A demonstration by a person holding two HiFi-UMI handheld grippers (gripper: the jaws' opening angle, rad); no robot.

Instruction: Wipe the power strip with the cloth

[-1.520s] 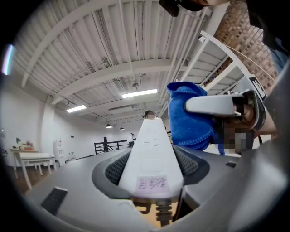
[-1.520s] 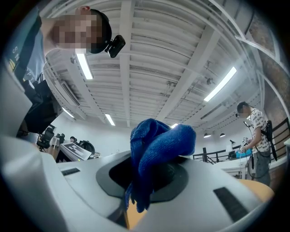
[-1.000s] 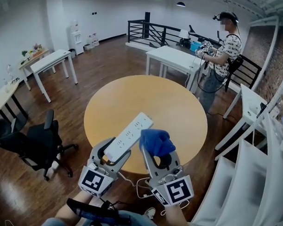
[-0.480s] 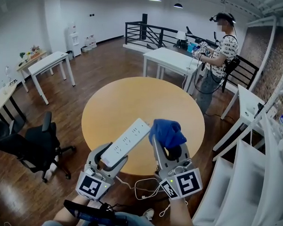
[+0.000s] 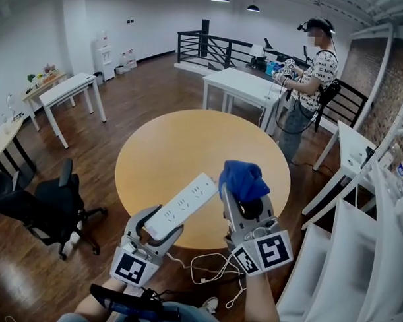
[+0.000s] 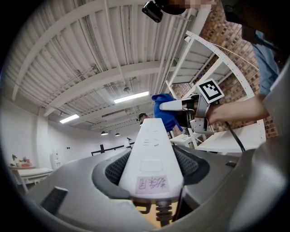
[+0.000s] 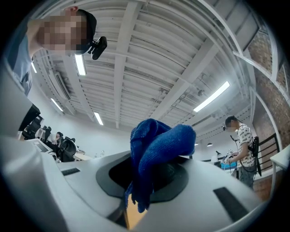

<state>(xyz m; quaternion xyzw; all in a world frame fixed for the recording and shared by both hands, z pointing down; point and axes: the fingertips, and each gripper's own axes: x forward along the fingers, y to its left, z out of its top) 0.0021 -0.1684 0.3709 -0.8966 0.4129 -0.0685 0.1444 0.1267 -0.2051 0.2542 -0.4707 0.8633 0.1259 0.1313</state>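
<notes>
Item, two hand-held grippers, both raised over the near edge of a round tan wooden table (image 5: 189, 143) and tipped upward, so that each gripper view looked at the white ribbed ceiling. The left gripper (image 5: 162, 222) stood at near left, its marker cube toward the person. Its jaws were clenched on the near end of a long white plastic power strip (image 5: 183, 204), which slanted up and to the far right, socket face uppermost. A pale label showed on the strip just beyond the jaws, and a thin white cable (image 5: 208, 266) hung in loops below the near end. The right gripper (image 5: 246, 201) stood just beside it at near right, likewise angled up, and its jaws gripped a bunched deep-blue knitted cloth (image 5: 244, 179). The bulk of the cloth mounded above the jaw tips and a fold trailed down between them. The cloth was near the far end of the strip but apart from it. Beyond the table were a white rectangular table (image 5: 247, 83), a person in a patterned shirt (image 5: 317, 68) at far right, and a black office chair (image 5: 48, 204) at left.
</notes>
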